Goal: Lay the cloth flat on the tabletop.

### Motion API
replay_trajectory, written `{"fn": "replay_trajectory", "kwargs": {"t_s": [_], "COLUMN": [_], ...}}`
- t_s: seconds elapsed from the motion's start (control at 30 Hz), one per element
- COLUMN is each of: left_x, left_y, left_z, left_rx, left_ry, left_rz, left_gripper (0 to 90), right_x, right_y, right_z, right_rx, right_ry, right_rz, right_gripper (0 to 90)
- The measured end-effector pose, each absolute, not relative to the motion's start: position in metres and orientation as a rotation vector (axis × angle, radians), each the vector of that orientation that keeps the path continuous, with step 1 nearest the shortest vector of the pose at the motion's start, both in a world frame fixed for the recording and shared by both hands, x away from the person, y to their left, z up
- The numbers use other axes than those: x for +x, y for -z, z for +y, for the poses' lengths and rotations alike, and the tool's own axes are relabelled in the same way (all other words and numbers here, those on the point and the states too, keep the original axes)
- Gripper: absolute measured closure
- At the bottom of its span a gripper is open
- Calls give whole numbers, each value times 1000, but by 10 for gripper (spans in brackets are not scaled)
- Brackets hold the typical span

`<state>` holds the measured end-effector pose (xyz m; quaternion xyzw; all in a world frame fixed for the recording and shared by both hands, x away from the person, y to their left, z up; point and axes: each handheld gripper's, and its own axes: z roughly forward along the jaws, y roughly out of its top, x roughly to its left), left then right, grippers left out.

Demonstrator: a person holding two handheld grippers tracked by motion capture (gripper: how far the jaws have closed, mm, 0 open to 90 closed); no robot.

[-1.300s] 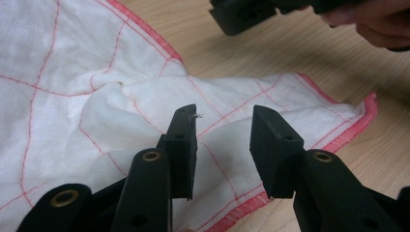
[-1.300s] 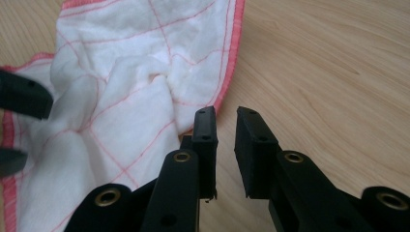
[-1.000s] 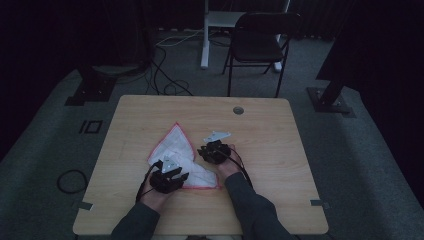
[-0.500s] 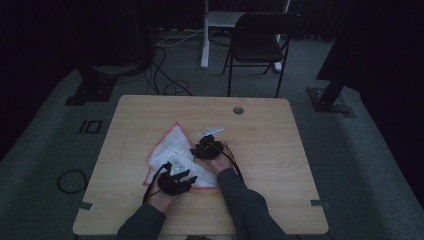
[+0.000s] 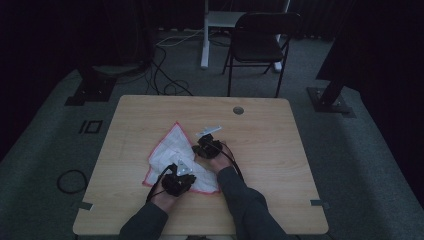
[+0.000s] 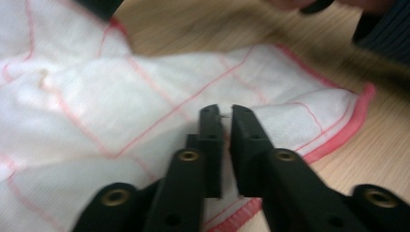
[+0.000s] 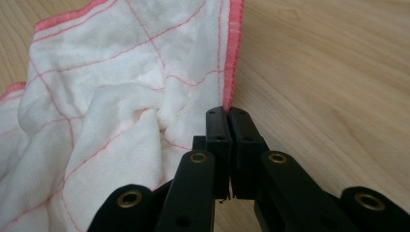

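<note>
- A white cloth [image 5: 175, 160] with a pink edge was laid rumpled on the wooden table [image 5: 280, 165], right under both grippers.
- The left gripper [image 6: 222, 110] had just been closing. Its jaws were almost together, and a thin bit of the cloth was pinched at the tips, near the cloth's corner [image 6: 360, 104].
- The right gripper [image 7: 227, 112] had just been closing too. Its jaws were pressed together on the pink edge [image 7: 232, 58], which ran straight ahead of the tips. The rest of the cloth was bunched up to the left of those jaws, and bare wood was seen to the right.
- In the high view, the left gripper [image 5: 179, 181] was seen at the near side of the cloth and the right gripper [image 5: 207, 147] at its right side.
- So far, the cloth seemed to be grabbed at two places.
- Nothing neat had been made yet. The cloth was not flat and not folded, so the lifting, spreading or folding was likely all left to be done.
</note>
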<state>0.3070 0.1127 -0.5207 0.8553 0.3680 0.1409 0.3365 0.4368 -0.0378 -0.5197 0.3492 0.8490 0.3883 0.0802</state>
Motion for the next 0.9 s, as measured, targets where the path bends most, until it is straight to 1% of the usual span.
{"fn": "replay_trajectory", "kwargs": {"t_s": [0.03, 0.27, 0.6, 0.9], "left_x": [306, 305, 305, 309], "left_y": [521, 523, 529, 529], "left_z": [115, 132, 153, 172], "left_rx": [2226, 2236, 2250, 2247], "left_ry": [-367, -385, -407, -456], "left_rz": [967, 1009, 1062, 1117], "left_gripper": [900, 900, 900, 900], "right_x": [437, 437, 440, 443], "right_y": [518, 508, 504, 495], "right_z": [-38, -48, -66, -84], "right_rx": [1037, 1026, 1059, 1083], "right_ry": [-1151, -1134, -1127, -1107], "right_rz": [2533, 2495, 2458, 2415], "right_gripper": [887, 888, 888, 889]}}
